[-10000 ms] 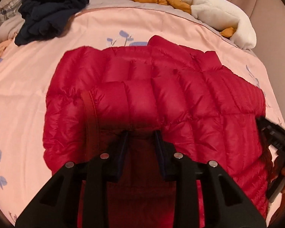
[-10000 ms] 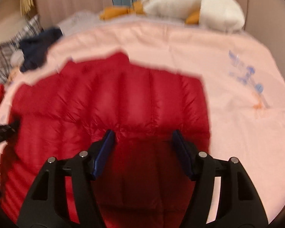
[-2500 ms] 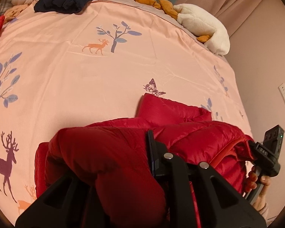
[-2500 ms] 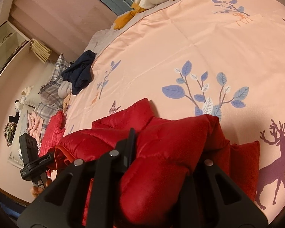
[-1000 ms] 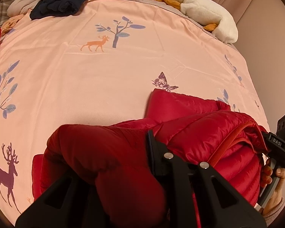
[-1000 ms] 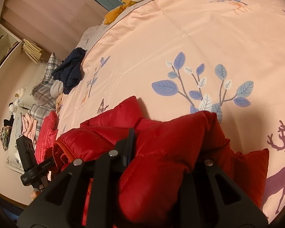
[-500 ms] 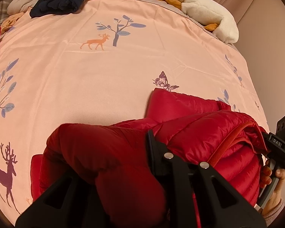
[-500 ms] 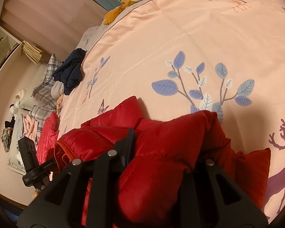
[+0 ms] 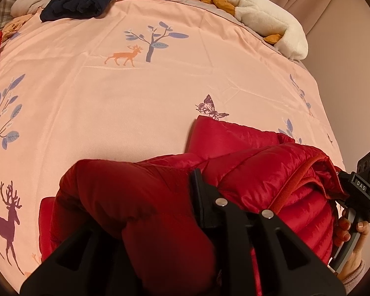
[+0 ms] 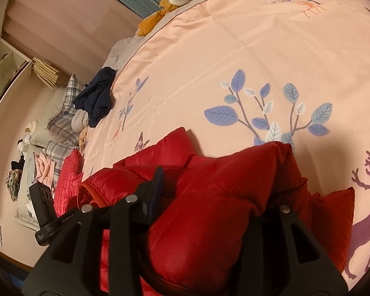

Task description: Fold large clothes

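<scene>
Both my tongs, left gripper [image 9: 160,212] and right gripper [image 10: 209,197], stay clamped on the bunched red down jacket [image 9: 246,162]; nothing shifted lately, so the fold is paused.

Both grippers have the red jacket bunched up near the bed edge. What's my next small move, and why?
Probably carry the red down jacket forward and lower it flat onto the pink duvet. Left gripper and right gripper both clamp thick folded layers, and open bedding lies just ahead.
</scene>
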A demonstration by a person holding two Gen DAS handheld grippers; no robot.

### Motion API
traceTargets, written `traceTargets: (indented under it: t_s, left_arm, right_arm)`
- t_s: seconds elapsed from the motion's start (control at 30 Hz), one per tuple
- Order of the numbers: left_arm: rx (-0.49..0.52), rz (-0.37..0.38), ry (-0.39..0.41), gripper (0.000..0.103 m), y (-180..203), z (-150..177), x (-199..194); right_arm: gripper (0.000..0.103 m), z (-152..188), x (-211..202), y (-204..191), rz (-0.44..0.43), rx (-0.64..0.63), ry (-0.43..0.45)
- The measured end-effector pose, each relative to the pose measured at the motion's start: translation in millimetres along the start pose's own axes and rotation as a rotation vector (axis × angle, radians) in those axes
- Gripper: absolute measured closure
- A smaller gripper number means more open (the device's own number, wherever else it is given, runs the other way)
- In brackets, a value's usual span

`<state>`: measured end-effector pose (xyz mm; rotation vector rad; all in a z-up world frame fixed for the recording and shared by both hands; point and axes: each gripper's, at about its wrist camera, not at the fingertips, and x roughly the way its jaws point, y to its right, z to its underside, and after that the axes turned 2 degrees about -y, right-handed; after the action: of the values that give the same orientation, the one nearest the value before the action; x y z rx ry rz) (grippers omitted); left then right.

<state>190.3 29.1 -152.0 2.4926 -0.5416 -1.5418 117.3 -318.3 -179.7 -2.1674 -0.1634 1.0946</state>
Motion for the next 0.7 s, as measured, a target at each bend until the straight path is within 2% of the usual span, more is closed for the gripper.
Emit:
traceTargets:
  t_s: [0.2, 0.7]
  left_arm:
    - [0.007, -0.012, 0.006, 0.081, 2.7, -0.2, -3.7]
    - [0.006, -0.053, 0.042, 0.067, 8.8, 4.6, -17.9]
  right_arm:
    - [0.056, -0.8, -5.3, -4.9, -0.002, -0.001, 0.011]
    - [0.05, -0.2, -13.2, -6.8, -0.004, 0.001, 0.024]
